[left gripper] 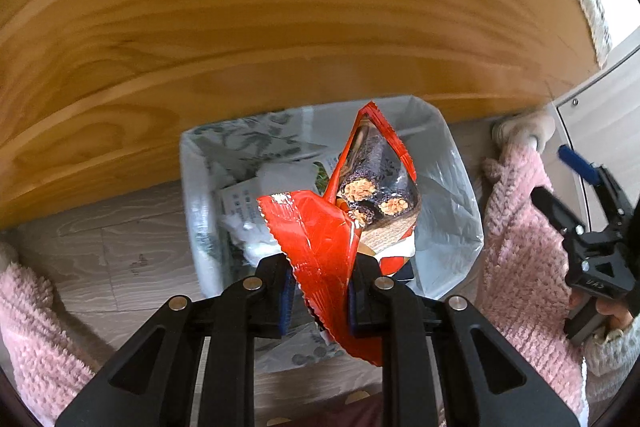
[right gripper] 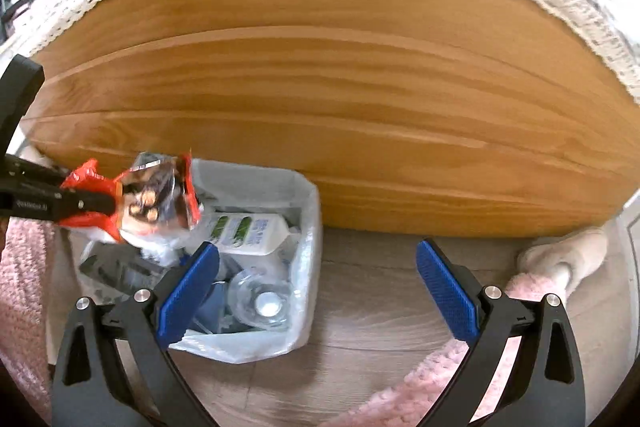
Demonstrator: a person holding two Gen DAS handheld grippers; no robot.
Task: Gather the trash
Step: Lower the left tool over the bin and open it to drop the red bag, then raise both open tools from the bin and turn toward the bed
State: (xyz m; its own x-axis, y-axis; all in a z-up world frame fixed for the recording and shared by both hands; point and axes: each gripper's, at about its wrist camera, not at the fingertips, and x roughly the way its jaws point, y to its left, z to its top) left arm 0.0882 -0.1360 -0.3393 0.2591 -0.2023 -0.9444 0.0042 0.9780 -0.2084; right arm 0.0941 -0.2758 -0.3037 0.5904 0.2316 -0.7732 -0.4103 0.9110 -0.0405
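A pale wood-grain floor runs along the foot of a broad pine panel, and against that panel stands a small bin lined with a white plastic bag and already holding a white bottle with green print, a clear plastic cup and other scraps.

The left gripper holds a torn red snack wrapper, its jaws clamped on the wrapper's lower end. The wrapper's long axis runs up and away from the jaws, so its open, crumpled end hangs over the mouth of the bin. In the right wrist view the same wrapper shows above the bin's left side, though blur makes it hard to say how high it sits over the rim.

The right gripper carries nothing; its blue-padded jaws stand wide apart, one over the bin's near edge and the other over bare floor.

The left hand is plainly the one placed to finish the job: with the wrapper directly above the opening, letting go would likely drop it inside. A pink fuzzy sleeve and a pale slipper frame the scene.
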